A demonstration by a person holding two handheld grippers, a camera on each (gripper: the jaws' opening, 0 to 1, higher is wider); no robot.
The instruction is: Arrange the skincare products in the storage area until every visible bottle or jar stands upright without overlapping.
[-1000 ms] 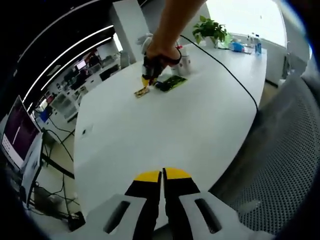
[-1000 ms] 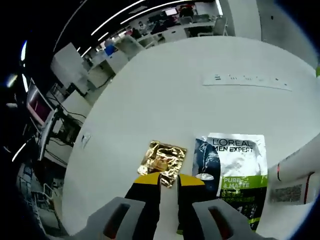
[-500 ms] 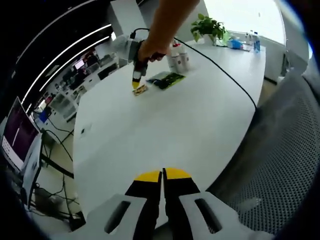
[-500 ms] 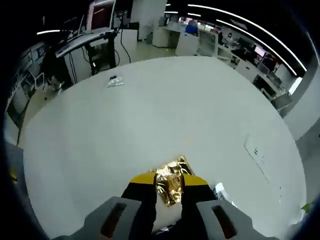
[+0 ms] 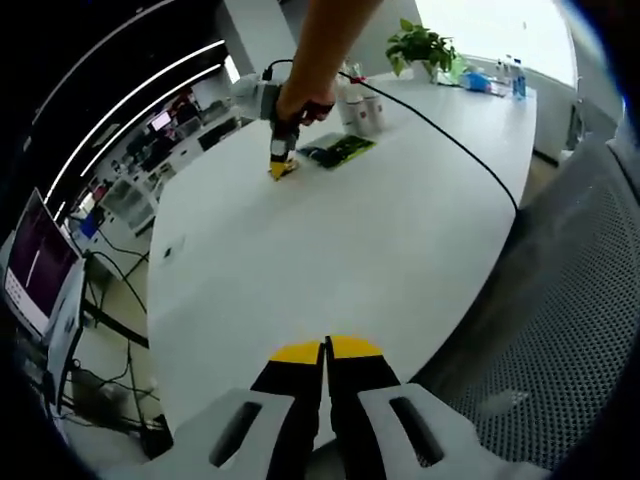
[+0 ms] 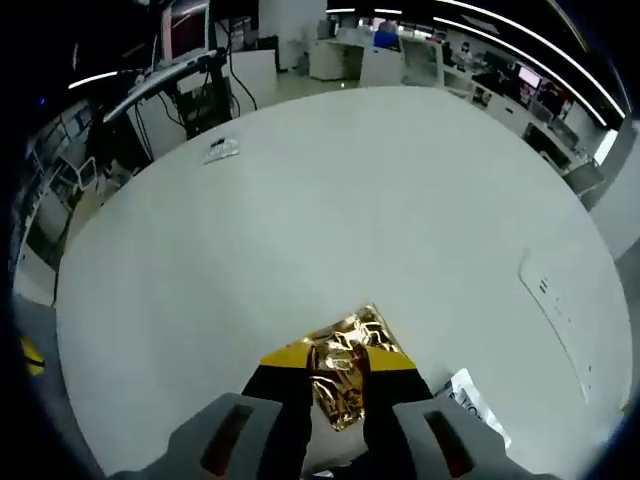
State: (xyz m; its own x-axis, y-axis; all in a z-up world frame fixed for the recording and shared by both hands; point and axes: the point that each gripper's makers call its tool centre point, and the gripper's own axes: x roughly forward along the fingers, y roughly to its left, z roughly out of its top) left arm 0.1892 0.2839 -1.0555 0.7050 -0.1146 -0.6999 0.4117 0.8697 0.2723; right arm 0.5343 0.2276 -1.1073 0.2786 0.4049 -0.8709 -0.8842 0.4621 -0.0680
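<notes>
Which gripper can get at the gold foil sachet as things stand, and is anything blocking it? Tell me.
Probably the right gripper: the gold foil sachet already lies between its jaws on the white table, nothing in the way. The left gripper sits shut at the table's near edge, far from it.

Your right gripper (image 6: pixel 337 362) has a foil sachet (image 6: pixel 345 368) between its fingers (image 6: pixel 283 362) on the counter (image 6: pixel 330 220). Just beside lies a printed sachet (image 5: pixel 341 151), with bottles (image 5: pixel 362 108) behind it and a plant (image 5: pixel 425 47) farther back.
</notes>
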